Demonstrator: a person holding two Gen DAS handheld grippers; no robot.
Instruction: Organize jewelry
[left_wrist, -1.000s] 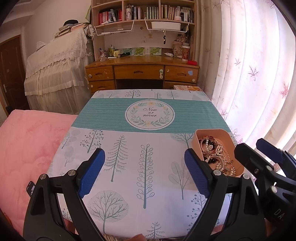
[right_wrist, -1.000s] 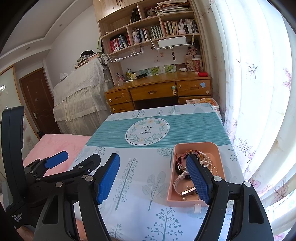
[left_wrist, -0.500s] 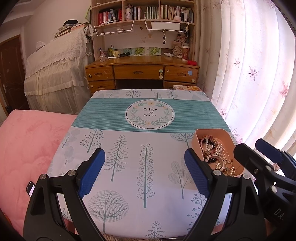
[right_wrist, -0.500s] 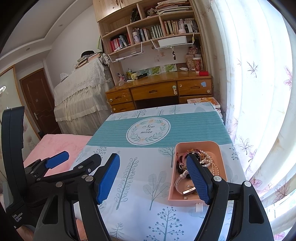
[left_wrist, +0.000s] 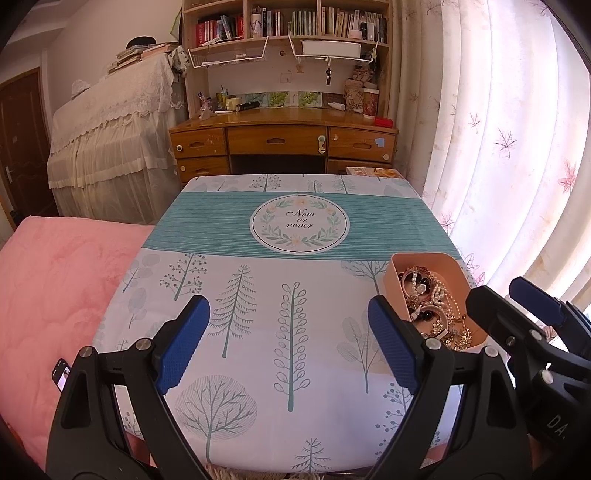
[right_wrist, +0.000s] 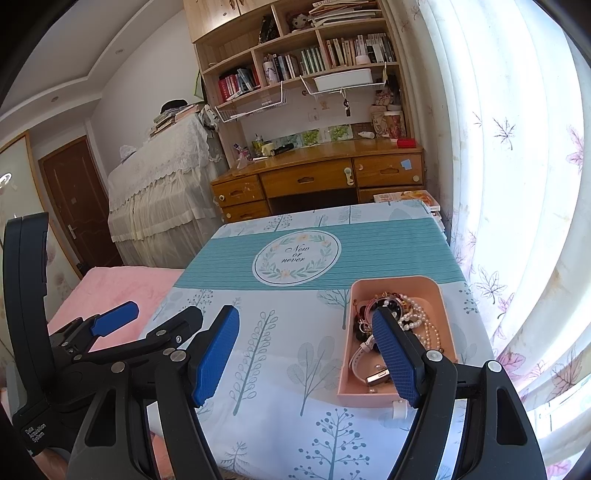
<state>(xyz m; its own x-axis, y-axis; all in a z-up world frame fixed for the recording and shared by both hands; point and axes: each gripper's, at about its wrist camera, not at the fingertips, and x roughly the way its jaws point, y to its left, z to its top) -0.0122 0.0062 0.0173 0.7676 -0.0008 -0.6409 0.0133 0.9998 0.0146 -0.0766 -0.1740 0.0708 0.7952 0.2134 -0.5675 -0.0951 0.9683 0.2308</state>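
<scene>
On the worktop (left_wrist: 295, 332), near its right edge by the curtain (left_wrist: 498, 147), a pink tray (right_wrist: 445, 325) is seen, and in it the jewelry (right_wrist: 406, 321) is heaped — pearl strands, dark beads, gold chains and a white-strapped watch (right_wrist: 364, 356), all tangled together. The left gripper (left_wrist: 291, 343) is held with its jaws spread wide and nothing between them; the right gripper (right_wrist: 306, 354) is likewise wide open and empty, above the tray's near left part. Trouble may be expected from the tangle: if one strand is pinched, its neighbours could be dragged along — or the light tray tipped off the edge.
</scene>
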